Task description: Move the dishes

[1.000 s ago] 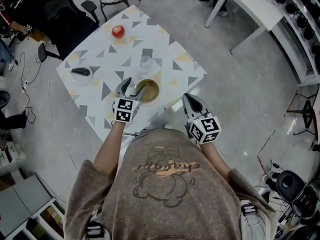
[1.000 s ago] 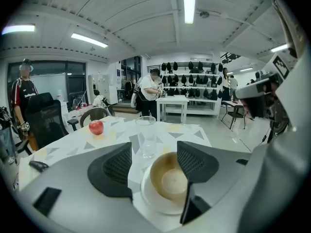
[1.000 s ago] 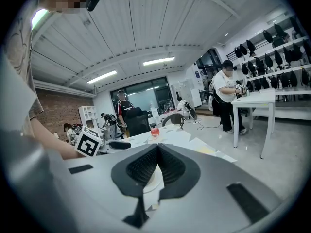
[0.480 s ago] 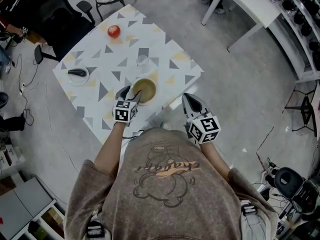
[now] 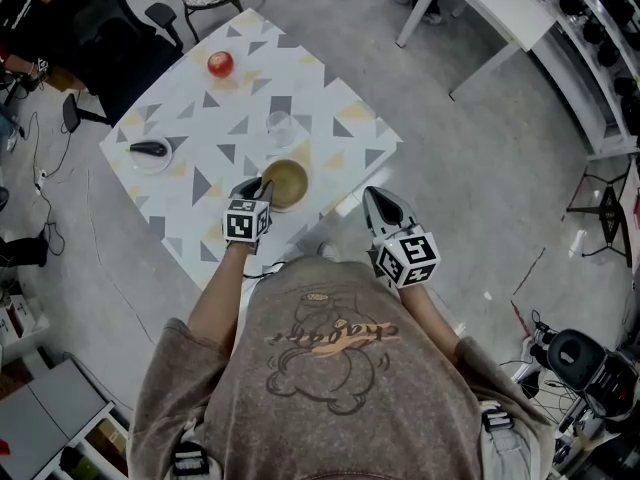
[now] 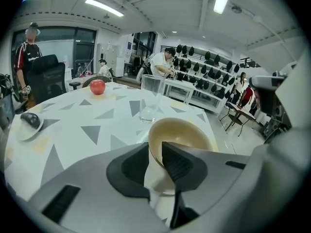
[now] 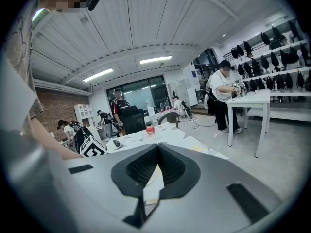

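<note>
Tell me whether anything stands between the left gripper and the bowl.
Nothing visible does. The left gripper has just been closing its jaws, and they now pinch the near rim of the bowl. A glass stands close behind the bowl, on its far side, not in between.

On the table (image 5: 335, 158), the glass (image 5: 280, 128) stood just behind the bowl (image 5: 286, 182). The apple (image 5: 220, 64) sat farther back, and the plate (image 5: 150, 154) lay well left.

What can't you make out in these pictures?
- Dark item on the small plate: too small in head view, warped at left gripper view's edge.
- Bowl floor: hidden in left gripper view by the left hand-held gripper, whose jaws have just been closing on its rim.
- Glass contents: too clear to tell, either view.
</note>
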{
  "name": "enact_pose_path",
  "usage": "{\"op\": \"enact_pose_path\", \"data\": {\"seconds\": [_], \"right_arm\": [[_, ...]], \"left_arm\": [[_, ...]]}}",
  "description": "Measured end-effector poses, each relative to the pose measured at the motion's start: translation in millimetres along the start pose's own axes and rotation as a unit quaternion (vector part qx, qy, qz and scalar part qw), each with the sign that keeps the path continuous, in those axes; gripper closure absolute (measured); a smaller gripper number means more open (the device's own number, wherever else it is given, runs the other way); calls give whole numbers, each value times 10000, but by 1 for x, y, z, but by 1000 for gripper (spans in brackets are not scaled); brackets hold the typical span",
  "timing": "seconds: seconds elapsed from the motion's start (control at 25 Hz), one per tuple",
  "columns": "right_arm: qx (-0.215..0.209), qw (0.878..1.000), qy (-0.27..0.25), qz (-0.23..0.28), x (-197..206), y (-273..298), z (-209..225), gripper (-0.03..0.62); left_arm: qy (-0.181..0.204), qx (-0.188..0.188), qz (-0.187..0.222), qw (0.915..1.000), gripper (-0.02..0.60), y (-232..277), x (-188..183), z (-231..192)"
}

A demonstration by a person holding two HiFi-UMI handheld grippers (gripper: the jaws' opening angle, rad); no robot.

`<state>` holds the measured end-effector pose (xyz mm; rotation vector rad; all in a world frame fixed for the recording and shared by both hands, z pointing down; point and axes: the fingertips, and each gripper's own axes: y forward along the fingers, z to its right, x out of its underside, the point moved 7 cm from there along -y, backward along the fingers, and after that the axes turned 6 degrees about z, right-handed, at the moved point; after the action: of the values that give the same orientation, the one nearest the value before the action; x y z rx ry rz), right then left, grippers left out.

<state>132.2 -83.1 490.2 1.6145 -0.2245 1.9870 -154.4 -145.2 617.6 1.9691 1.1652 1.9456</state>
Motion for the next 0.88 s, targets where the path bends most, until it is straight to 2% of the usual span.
{"op": "enact_pose_path", "data": {"seconds": [0.24,0.88], "right_arm": [[35,10000,10,-7,1,-3,1,591],[25,10000,39,12,4,-7,-1,591]], "left_arm": [[-50,-169,-84,9998,530,3,-3,0],[-511,84,190,9985,552,-7,-24,10]]}}
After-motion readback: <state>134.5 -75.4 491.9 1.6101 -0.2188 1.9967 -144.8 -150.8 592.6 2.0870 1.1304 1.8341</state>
